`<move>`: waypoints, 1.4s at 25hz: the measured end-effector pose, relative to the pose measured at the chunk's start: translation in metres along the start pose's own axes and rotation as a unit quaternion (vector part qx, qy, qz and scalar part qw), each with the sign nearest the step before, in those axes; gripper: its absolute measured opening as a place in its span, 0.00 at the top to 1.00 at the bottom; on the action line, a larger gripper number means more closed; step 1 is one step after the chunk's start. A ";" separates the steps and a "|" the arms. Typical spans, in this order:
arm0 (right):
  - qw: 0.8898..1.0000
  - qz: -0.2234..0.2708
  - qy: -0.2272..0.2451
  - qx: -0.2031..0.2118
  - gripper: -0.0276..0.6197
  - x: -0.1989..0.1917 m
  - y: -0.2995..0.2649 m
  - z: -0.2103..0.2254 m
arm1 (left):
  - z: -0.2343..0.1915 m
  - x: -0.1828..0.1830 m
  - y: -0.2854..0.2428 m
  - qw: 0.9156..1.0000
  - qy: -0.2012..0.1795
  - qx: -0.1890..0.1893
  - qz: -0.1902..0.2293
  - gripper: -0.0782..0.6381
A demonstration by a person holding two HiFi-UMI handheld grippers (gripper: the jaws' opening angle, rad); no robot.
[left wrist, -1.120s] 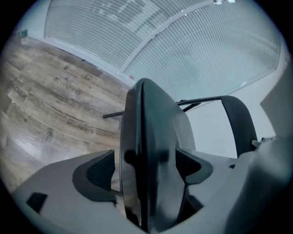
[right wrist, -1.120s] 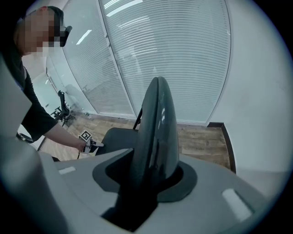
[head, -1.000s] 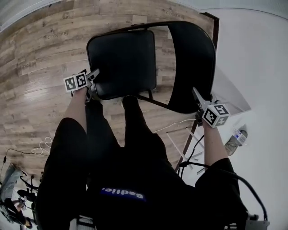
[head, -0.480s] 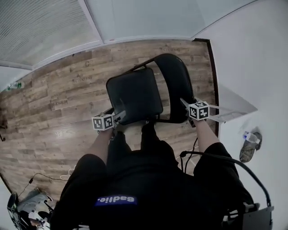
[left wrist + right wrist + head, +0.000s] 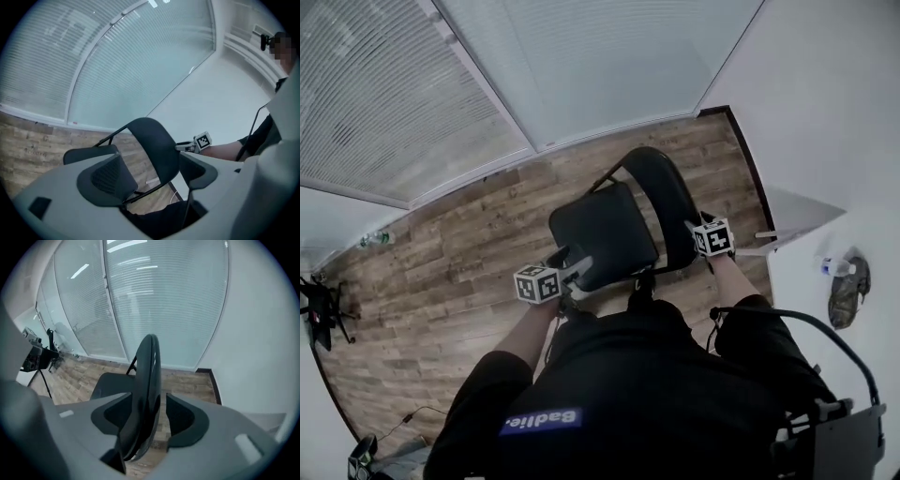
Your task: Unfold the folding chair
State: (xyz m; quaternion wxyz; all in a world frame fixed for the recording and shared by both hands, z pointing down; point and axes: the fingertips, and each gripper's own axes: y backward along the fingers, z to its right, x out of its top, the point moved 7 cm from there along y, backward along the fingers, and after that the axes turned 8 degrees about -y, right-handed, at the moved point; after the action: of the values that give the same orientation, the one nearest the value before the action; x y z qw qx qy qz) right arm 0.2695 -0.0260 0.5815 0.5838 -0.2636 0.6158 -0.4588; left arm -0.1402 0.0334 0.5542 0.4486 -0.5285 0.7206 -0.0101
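1. Chair position. I see the folding chair standing opened out on the wooden floor, directly in front of the person's legs. Its seat lies flat and faces up. Its backrest rises at the side nearer the white wall. Glass panels with blinds run behind the chair.

2. Right gripper. The right gripper sits at the top edge of the backrest, pointing steeply down. In the right gripper view I look along the backrest edge-on, and it stands between the two jaws. The jaws have just been opening and now stand wide. A strip of floor shows between the backrest and the pad on the right of that view, so the pads are not clamping it. On the other side the backrest overlaps the pad; I cannot tell whether it touches there.

3. Left gripper. The left gripper is raised at the front edge of the seat, on the side away from the backrest. In the left gripper view its jaws are spread apart with nothing gripped; the chair shows beyond them, with the seat partly behind one jaw.

4. Surroundings. A tripod carrying a device stands on the floor by the glass, well apart from the chair.
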 end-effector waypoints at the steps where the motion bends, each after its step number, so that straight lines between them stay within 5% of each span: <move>1: 1.000 0.021 0.003 -0.006 0.65 0.004 0.013 -0.003 | 0.010 0.009 0.007 1.000 -0.008 -0.003 0.018 0.34; 5: 0.996 0.067 0.062 0.021 0.65 0.010 0.055 -0.043 | 0.048 0.034 0.032 0.996 -0.043 -0.018 0.075 0.34; 11: 0.977 0.102 0.113 0.151 0.65 0.000 0.086 -0.164 | 0.093 0.053 0.070 0.988 -0.091 -0.043 0.116 0.39; 19: 0.921 0.179 0.167 0.302 0.78 0.047 0.148 -0.263 | 0.143 0.103 0.121 0.963 -0.170 -0.076 0.193 0.81; 26: 0.898 0.197 0.176 0.353 0.84 0.063 0.184 -0.294 | 0.167 0.123 0.146 0.948 -0.203 -0.099 0.225 0.88; 35: 0.887 0.270 0.160 0.340 0.95 0.075 0.212 -0.293 | 0.184 0.123 0.149 0.942 -0.242 -0.037 0.231 0.88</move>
State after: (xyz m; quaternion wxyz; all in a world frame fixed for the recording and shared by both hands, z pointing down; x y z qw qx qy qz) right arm 0.0193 0.0776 0.3308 0.6323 0.2043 0.5547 -0.5007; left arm -0.1362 0.0891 0.2929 0.5793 -0.3500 0.6928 0.2490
